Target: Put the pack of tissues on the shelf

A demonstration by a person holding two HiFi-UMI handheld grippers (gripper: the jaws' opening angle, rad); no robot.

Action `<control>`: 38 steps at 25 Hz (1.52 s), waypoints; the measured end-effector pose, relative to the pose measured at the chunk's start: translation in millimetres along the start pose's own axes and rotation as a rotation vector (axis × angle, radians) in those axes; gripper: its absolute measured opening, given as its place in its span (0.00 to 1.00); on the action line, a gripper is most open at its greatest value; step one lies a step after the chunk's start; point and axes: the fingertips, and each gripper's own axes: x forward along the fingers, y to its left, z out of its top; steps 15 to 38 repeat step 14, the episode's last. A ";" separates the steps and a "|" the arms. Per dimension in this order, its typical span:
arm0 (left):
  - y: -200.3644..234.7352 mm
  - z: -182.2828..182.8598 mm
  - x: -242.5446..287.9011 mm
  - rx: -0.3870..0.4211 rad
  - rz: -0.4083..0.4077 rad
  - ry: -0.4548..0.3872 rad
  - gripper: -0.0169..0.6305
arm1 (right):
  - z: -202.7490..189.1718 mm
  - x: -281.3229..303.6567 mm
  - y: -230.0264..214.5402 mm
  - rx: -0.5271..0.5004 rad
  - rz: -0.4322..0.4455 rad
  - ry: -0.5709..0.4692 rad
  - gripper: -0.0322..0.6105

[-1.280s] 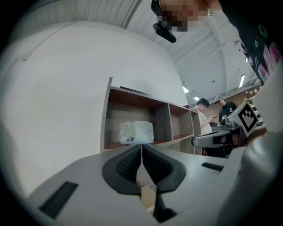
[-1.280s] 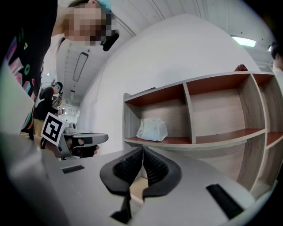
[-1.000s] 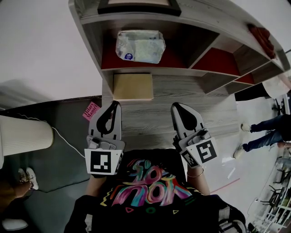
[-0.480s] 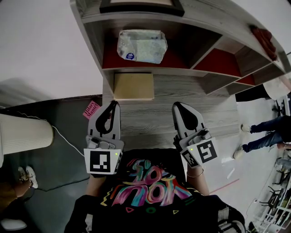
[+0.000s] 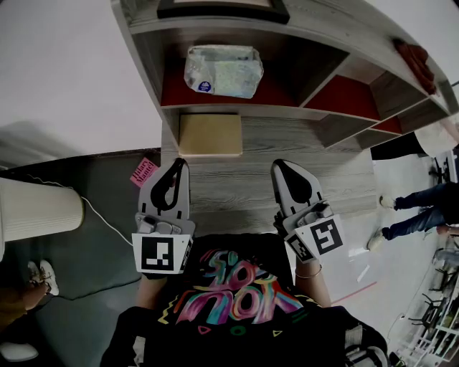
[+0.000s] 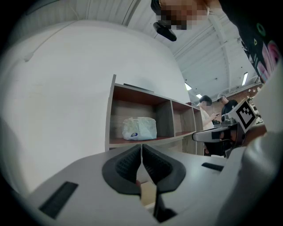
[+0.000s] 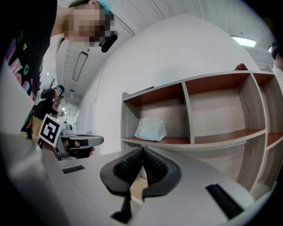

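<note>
A plain white wall stands behind a grey wood-grain shelf unit with open compartments whose floors are red-brown. A flat black frame lies on top of the unit, and a dark red cloth lies near its right end. A pale tan wooden panel sits against the unit's front, below the left compartment. At the left is a dark grey floor, at the right a pale floor. On the dark part stands a cream ribbed cylinder, with a thin white cable beside it. A pink card lies by the wall. Overhead, a white ribbed ceiling carries a long strip light.
</note>
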 end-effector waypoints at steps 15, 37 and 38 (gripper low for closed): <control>4.4 7.1 -0.1 -0.083 0.047 -0.031 0.08 | 2.9 3.1 3.7 0.022 0.004 -0.009 0.08; 4.4 7.1 -0.1 -0.083 0.047 -0.031 0.08 | 2.9 3.1 3.7 0.022 0.004 -0.009 0.08; 4.4 7.1 -0.1 -0.083 0.047 -0.031 0.08 | 2.9 3.1 3.7 0.022 0.004 -0.009 0.08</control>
